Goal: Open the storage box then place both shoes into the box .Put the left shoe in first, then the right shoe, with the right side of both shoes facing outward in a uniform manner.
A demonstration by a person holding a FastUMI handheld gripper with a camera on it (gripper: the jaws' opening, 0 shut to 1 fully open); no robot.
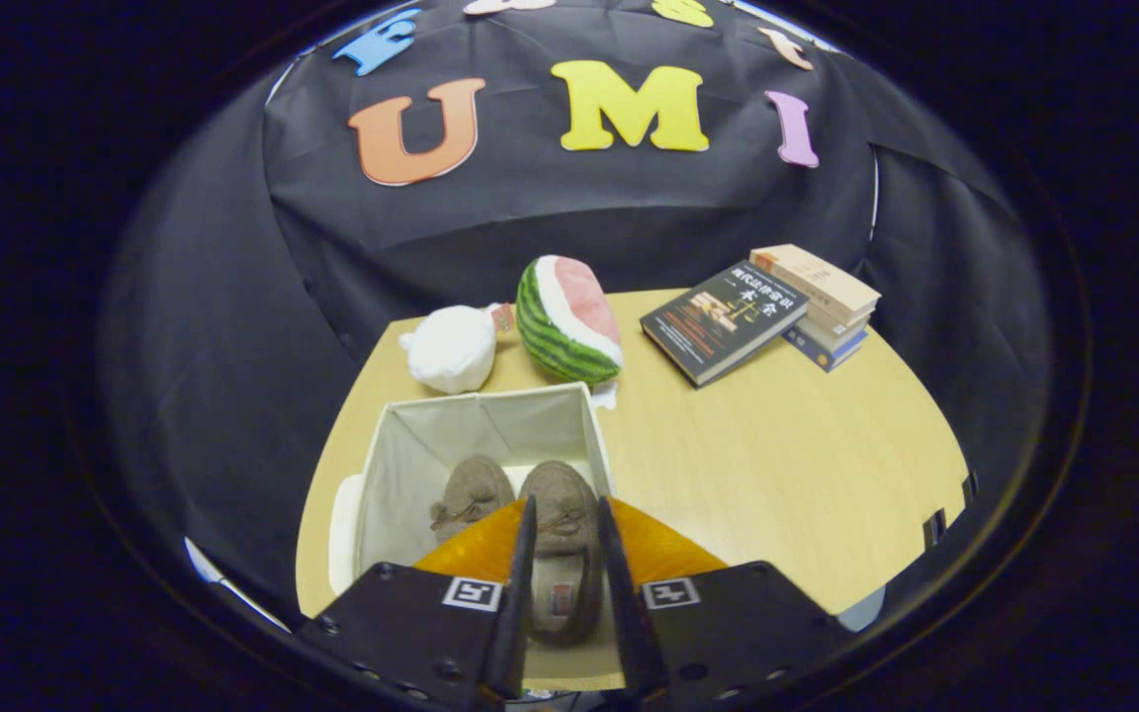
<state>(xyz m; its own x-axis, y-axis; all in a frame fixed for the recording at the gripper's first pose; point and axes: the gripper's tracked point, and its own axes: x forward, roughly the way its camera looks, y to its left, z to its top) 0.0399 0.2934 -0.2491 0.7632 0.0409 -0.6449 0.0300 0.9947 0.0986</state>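
A white fabric storage box (411, 445) stands open on the wooden table. Two brown-grey slippers are in it, toes pointing away from me. The left shoe (471, 494) lies on the box floor near the left wall. The right shoe (562, 564) lies beside it, against the right wall, with its heel end reaching back between my fingers. My gripper (566, 504) is over the box's near edge, and both fingers sit tight against the sides of the right shoe. The box's front wall is hidden behind the gripper.
A flat white piece (342, 534), maybe the lid, lies against the box's left side. Beyond the box sit a white plush (451, 348) and a watermelon toy (568, 318). A dark book (723, 321) leans on a book stack (827, 297) at the far right.
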